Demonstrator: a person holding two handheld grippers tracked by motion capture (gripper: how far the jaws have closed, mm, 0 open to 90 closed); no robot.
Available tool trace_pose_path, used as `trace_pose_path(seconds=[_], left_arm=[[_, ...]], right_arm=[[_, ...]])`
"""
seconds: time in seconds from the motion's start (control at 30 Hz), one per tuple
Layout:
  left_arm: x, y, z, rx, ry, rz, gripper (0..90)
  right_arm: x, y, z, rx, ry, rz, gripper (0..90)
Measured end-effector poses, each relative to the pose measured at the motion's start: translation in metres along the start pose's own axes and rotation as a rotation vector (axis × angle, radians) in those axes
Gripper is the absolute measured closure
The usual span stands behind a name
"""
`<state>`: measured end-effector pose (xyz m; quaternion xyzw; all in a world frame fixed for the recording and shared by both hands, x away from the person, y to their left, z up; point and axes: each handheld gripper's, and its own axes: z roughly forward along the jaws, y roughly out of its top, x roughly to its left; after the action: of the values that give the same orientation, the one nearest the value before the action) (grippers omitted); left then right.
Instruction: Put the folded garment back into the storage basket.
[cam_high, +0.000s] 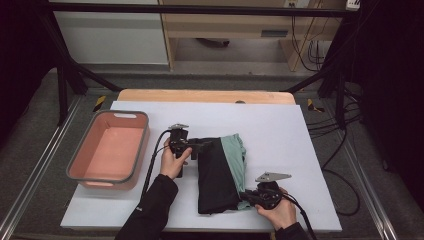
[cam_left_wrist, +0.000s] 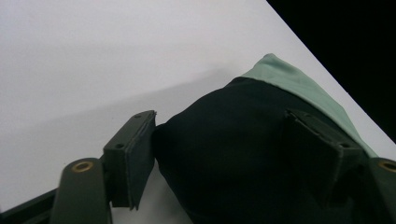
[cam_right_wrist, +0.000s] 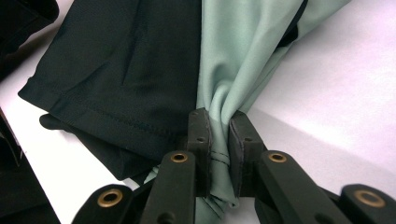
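**A:** Nearest edge first: the right hand-held gripper (cam_right_wrist: 219, 154) is seen clamped on a bunched fold of the mint-green fabric at the near corner of the folded garment (cam_high: 220, 172). Pads pressed tight on the cloth, pretty clear in the right gripper view.

**B:** And the other one?

**A:** The left hand-held gripper (cam_high: 202, 145) is placed at the garment's far left corner. The black fabric (cam_left_wrist: 233, 154) is straddled by its jaws, which are held apart; whether the pads are actually pressing can't be told.

**B:** Where's the garment?

**A:** Laid mid-desk on the white desk (cam_high: 280, 130), black layer left, green right. A pink bin (cam_high: 141, 145) is parked well to the left.
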<state>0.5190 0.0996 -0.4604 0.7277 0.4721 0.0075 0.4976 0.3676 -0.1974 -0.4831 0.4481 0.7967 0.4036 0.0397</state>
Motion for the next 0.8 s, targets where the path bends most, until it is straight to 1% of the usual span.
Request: trace_pose_path(seconds=[0.07,0.17,0.27,0.3,0.33,0.37,0.4,0.43,0.47,0.5,0.53,0.57,0.6,0.63,0.67,0.73,0.8], left_arm=[[-0.001,0.000,-0.001,0.005,-0.008,-0.005,30.4],[-0.002,0.001,-0.003,0.009,-0.019,-0.007,40.2],[-0.004,0.002,-0.006,0.007,-0.004,0.000,48.5],[-0.004,0.002,-0.006,0.007,-0.004,0.000,53.3],[-0.003,0.003,-0.009,0.005,0.009,0.004,58.9],[-0.003,0.003,-0.009,0.005,0.009,0.004,62.4],[-0.003,0.002,-0.009,0.012,0.021,0.018,64.9],[-0.003,0.002,-0.009,0.012,0.021,0.018,66.6],[-0.004,0.002,-0.009,0.013,0.036,0.038,66.6],[-0.006,0.002,-0.009,0.017,0.053,0.059,70.7],[-0.007,0.002,-0.009,0.020,0.067,0.074,71.6],[-0.009,0.002,-0.008,0.023,0.077,0.084,72.7],[-0.009,0.002,-0.008,0.023,0.077,0.084,73.5],[-0.011,0.002,-0.008,0.026,0.101,0.116,74.9],[-0.013,0.003,-0.007,0.028,0.114,0.132,75.6],[-0.016,0.004,-0.007,0.033,0.132,0.158,77.6],[-0.019,0.005,-0.007,0.037,0.145,0.179,78.5]], right_arm=[[0.000,0.000,0.000,0.000,0.001,0.000,81.2],[-0.001,0.000,0.000,-0.001,0.001,0.002,81.1],[-0.001,0.000,0.000,-0.002,0.006,0.007,81.0],[-0.001,0.000,0.000,-0.002,0.006,0.007,81.0],[-0.001,-0.001,0.000,-0.005,0.008,0.010,80.8],[-0.002,-0.001,0.000,-0.005,0.009,0.010,80.7],[-0.002,-0.001,0.000,-0.007,0.010,0.013,80.6],[-0.002,-0.001,0.000,-0.007,0.011,0.013,80.4],[-0.002,-0.001,0.000,-0.007,0.011,0.013,80.4],[-0.002,-0.001,0.000,-0.008,0.012,0.014,80.2],[-0.002,-0.001,0.000,-0.009,0.012,0.014,80.0],[-0.002,-0.001,0.000,-0.008,0.013,0.016,79.8],[-0.002,-0.001,0.000,-0.008,0.013,0.016,79.8],[-0.003,-0.001,0.000,-0.014,0.012,0.020,79.3],[-0.003,-0.001,0.000,-0.012,0.012,0.020,79.0],[-0.002,-0.001,0.000,-0.016,0.012,0.028,77.9],[-0.002,-0.001,0.000,-0.028,-0.004,0.014,74.6]])
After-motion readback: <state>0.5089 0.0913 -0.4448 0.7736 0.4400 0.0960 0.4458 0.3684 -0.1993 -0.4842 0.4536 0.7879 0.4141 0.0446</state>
